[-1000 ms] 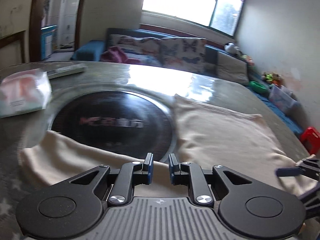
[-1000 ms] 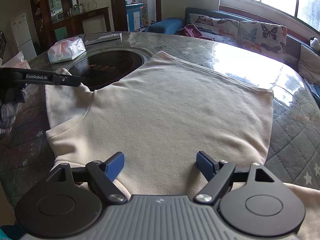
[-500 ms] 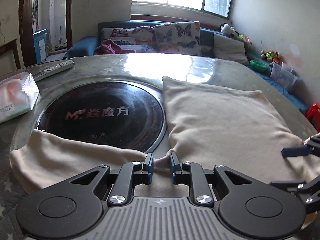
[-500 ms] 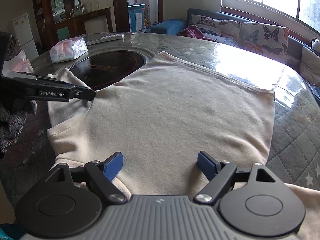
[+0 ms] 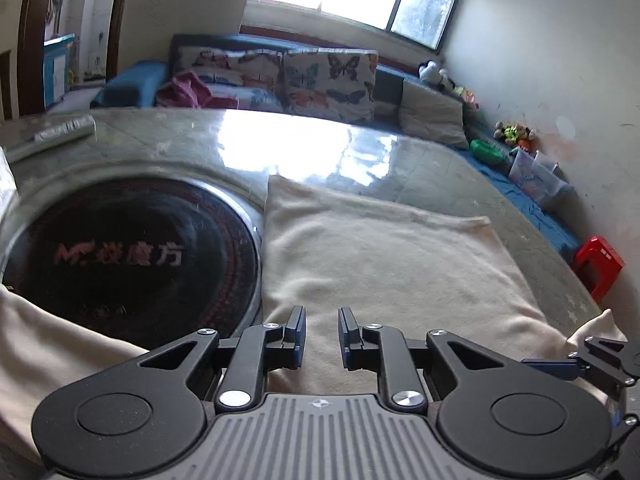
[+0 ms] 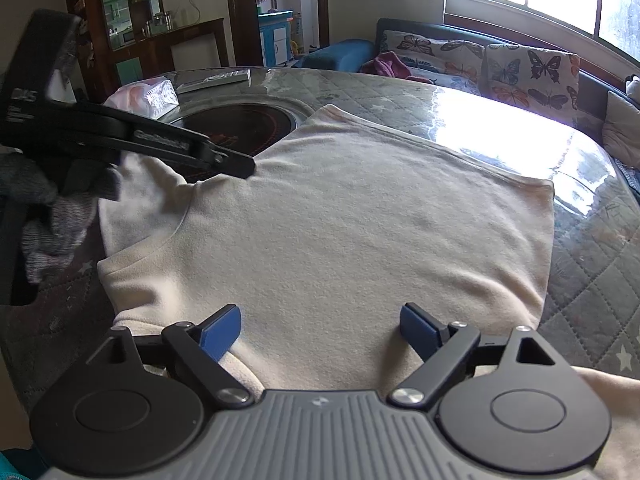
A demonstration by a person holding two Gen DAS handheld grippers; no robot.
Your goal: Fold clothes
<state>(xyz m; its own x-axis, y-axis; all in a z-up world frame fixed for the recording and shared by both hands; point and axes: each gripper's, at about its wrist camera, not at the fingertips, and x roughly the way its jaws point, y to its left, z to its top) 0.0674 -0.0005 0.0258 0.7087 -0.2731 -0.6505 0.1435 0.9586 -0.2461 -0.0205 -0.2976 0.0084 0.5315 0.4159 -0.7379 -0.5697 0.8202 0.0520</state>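
A cream long-sleeved top (image 6: 352, 216) lies flat on the round table, body spread out; it also shows in the left wrist view (image 5: 384, 256). One sleeve (image 5: 44, 340) drapes over the black hob at the left. My left gripper (image 5: 322, 338) hovers over the armpit area, jaws a small gap apart with nothing between them; it shows in the right wrist view (image 6: 240, 168) above the cloth. My right gripper (image 6: 320, 330) is wide open just above the top's near shoulder edge, empty.
A black round induction hob (image 5: 132, 256) is set in the quilted table (image 6: 592, 280). A tissue pack (image 6: 146, 94) and a remote (image 6: 216, 79) lie at the far side. A sofa with butterfly cushions (image 5: 296, 76) and a red stool (image 5: 598, 264) stand beyond.
My left gripper has moved right and forward over the shirt's body and its jaws have parted slightly. The right gripper has stayed still and open.
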